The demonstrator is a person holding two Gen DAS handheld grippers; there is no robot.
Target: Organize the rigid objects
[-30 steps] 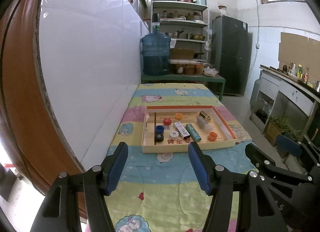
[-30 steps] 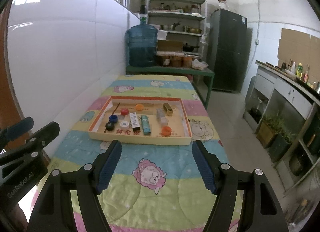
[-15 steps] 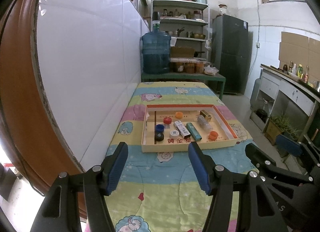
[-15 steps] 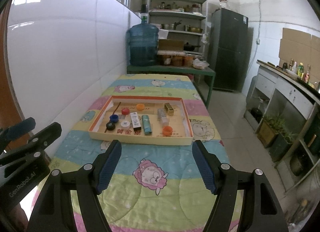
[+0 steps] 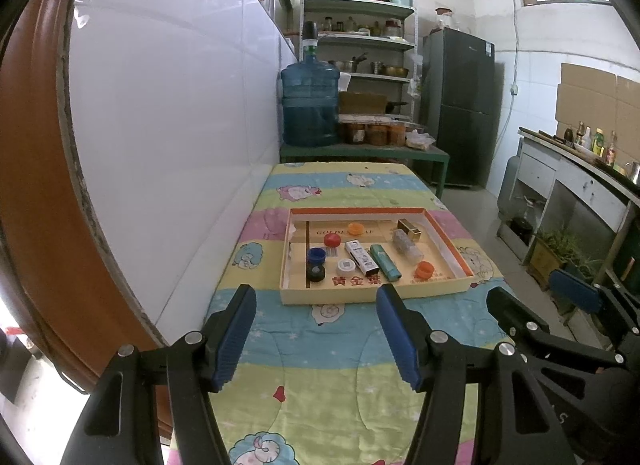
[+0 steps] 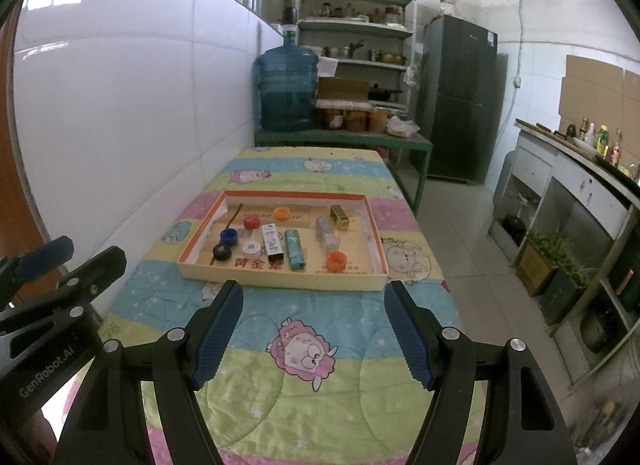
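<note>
1. The left tool (image 5: 316, 339) was released, its blue-padded fingers (image 5: 234, 339) spread wide with nothing between them, hovering over the quilt-covered table (image 5: 320, 385).
2. The right tool (image 6: 314, 331) was likewise released and empty, and hung over the same quilt beside the left one.
3. Straight ahead of both tools, past their fingertips, lay a shallow cardboard tray (image 6: 280, 279) with cream outer walls and an orange inner rim, flat on the table.
4. Inside the tray, toward the left tool's side, sat a black cap (image 5: 315, 273), a blue cap (image 5: 316, 255), a red cap (image 5: 332, 240) and a white cap (image 5: 346, 265), near one another.
5. Ahead of the gap between the right tool's fingers, a white printed box (image 6: 272, 240) and a teal lighter-shaped piece (image 6: 294, 249) lay side by side, lengthwise.
6. Further to the right lay a clear plastic piece (image 6: 326, 233), a small gold box (image 6: 340, 217) behind it, and an orange cap (image 6: 335, 261) close to the near wall.
7. Another orange cap (image 6: 282, 213) sat near the tray's far wall.
8. A thin dark stick (image 6: 232, 219) lay along the tray's left side.
9. Beyond the table stood a blue water jug (image 5: 310, 107) on a green bench.
</note>
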